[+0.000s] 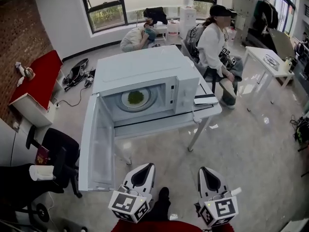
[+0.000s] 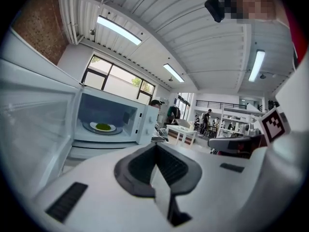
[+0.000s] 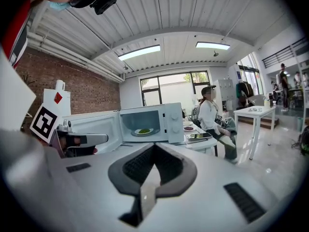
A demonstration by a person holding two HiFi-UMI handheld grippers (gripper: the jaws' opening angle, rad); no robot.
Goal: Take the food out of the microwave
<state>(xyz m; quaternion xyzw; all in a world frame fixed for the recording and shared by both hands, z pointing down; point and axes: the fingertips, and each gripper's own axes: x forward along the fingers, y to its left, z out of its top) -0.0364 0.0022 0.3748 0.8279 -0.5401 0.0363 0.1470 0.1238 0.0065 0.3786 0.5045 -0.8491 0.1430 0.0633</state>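
Food [image 1: 135,97], green, lies on a plate [image 1: 124,100] inside the microwave [image 1: 145,66], whose door [image 1: 94,149] stands wide open. The left gripper [image 1: 147,166] and right gripper [image 1: 204,170] both have their jaws pressed together, empty and touching nothing. They are held side by side, tipped slightly down toward the microwave, well short of it. The microwave stands on a white table [image 1: 208,114] in an office.

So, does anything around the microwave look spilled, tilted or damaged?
Nothing stands out: the microwave sits level on the table, door wide open, and the plate of green food lies flat inside, nothing spilled.
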